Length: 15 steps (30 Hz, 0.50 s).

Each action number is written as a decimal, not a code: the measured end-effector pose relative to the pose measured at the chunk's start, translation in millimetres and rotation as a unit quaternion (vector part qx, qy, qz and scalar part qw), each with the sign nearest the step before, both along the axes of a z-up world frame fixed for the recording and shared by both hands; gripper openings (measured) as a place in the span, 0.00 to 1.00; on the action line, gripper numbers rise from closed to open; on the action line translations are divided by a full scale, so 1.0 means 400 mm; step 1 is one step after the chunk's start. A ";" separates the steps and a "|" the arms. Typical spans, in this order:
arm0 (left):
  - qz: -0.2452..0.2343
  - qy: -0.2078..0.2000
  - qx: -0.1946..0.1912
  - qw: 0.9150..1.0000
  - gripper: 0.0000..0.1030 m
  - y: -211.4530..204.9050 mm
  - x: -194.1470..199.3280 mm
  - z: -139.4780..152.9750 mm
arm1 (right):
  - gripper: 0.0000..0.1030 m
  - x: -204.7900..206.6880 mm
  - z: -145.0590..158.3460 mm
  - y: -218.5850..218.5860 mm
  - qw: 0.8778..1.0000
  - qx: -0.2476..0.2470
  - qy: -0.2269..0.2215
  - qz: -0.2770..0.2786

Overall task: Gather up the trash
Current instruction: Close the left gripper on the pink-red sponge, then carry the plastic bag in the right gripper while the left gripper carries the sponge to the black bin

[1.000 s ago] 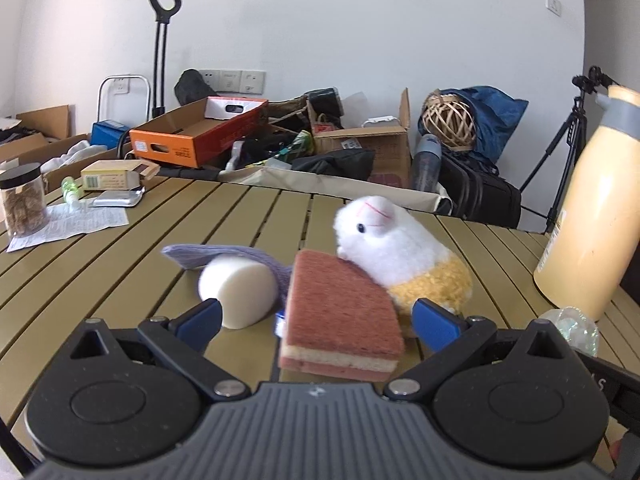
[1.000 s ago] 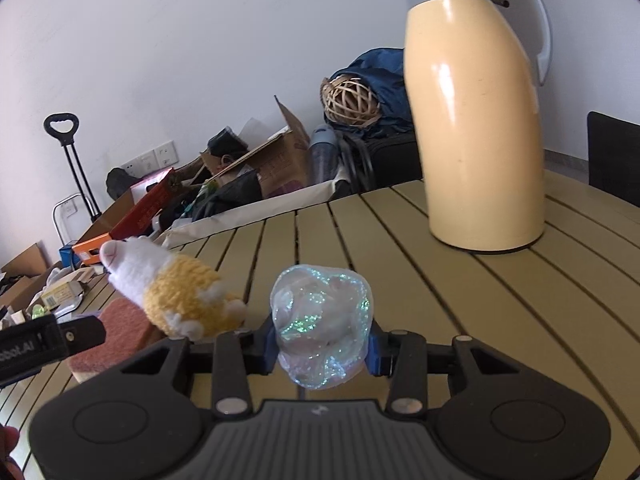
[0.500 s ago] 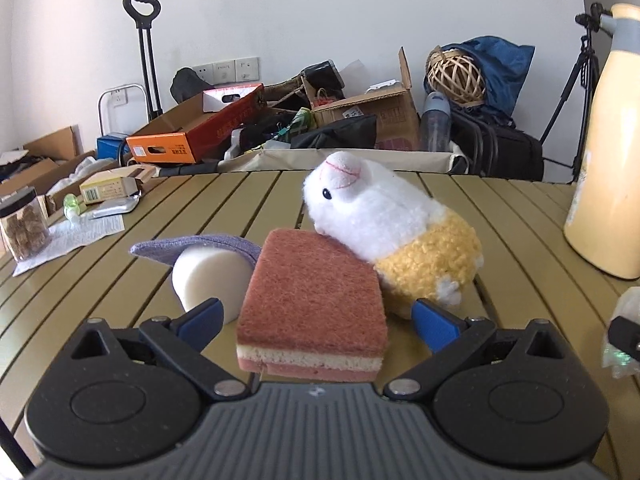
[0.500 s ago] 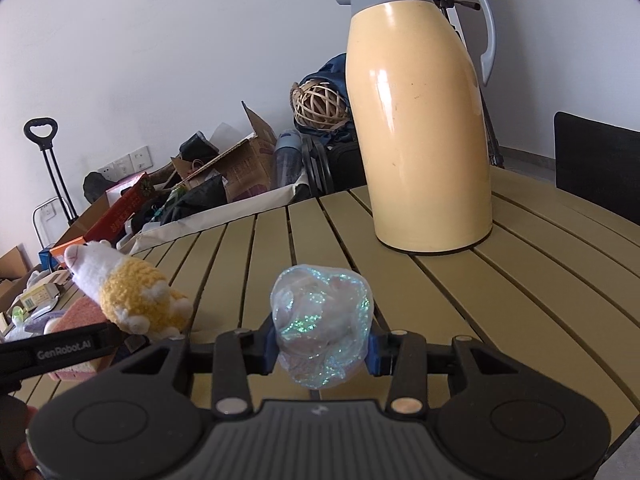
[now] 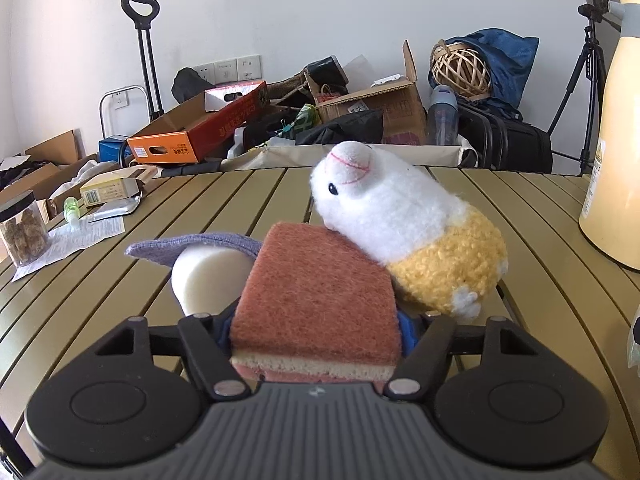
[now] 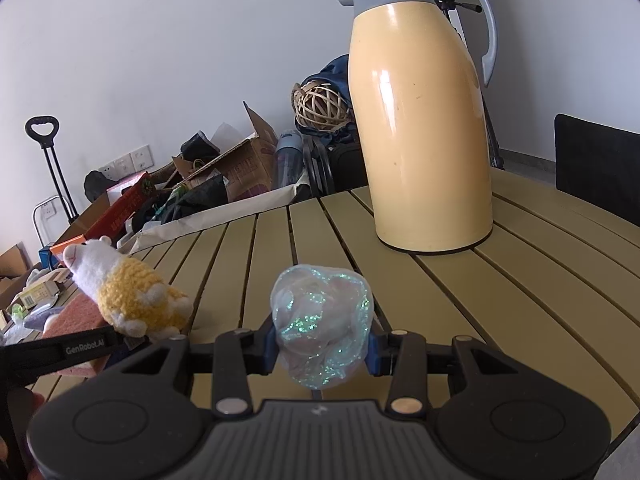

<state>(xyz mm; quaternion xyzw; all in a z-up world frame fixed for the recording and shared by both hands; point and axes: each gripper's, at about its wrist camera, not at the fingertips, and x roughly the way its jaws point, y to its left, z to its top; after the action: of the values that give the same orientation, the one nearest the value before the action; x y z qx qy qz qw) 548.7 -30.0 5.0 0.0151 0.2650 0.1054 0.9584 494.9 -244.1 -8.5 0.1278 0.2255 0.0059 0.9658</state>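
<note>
My left gripper (image 5: 316,330) is shut on a red-brown scouring sponge (image 5: 316,300) with a pale middle layer, on the slatted table (image 5: 120,280). A white and yellow plush animal (image 5: 404,228) leans on the sponge's far right corner. A white foam cylinder (image 5: 204,276) under a purple cloth (image 5: 192,244) lies just left of the sponge. My right gripper (image 6: 322,350) is shut on a crumpled ball of clear glittery plastic wrap (image 6: 322,330) held above the table. The right wrist view also shows the plush (image 6: 128,288) and the sponge (image 6: 76,316) at left.
A tall yellow thermos jug (image 6: 420,128) stands at the back right of the table. A jar (image 5: 22,228), papers (image 5: 76,236) and a small box (image 5: 108,190) lie at the table's left edge. Cardboard boxes (image 5: 200,128) and bags clutter the floor behind.
My left gripper has closed its fingers onto the sponge, which was between open fingers before. My right gripper keeps its hold on the plastic wrap and has drifted slightly.
</note>
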 end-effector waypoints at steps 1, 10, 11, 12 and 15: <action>0.000 -0.001 0.001 1.000 0.69 -0.001 -0.002 0.001 | 0.38 0.000 0.000 0.000 1.000 0.000 0.000 0.000; 0.006 -0.043 0.014 0.999 0.69 -0.010 -0.047 0.039 | 0.38 -0.002 0.002 0.008 1.000 0.004 -0.004 0.005; 0.006 -0.048 0.012 0.999 0.69 -0.007 -0.053 0.046 | 0.38 -0.003 0.002 0.009 1.000 0.005 -0.005 0.006; 0.005 -0.053 0.011 0.999 0.69 -0.005 -0.060 0.053 | 0.38 -0.003 0.002 0.010 1.000 0.006 -0.006 0.006; 0.004 -0.059 0.011 0.998 0.69 0.000 -0.075 0.066 | 0.38 -0.008 0.003 0.015 1.000 0.008 -0.009 0.009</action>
<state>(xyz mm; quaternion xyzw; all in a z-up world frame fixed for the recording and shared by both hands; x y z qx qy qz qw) 518.6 -30.1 31.3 0.0186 0.2067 0.1133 0.9717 491.5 -238.0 -7.2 0.1333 0.2181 0.0174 0.9666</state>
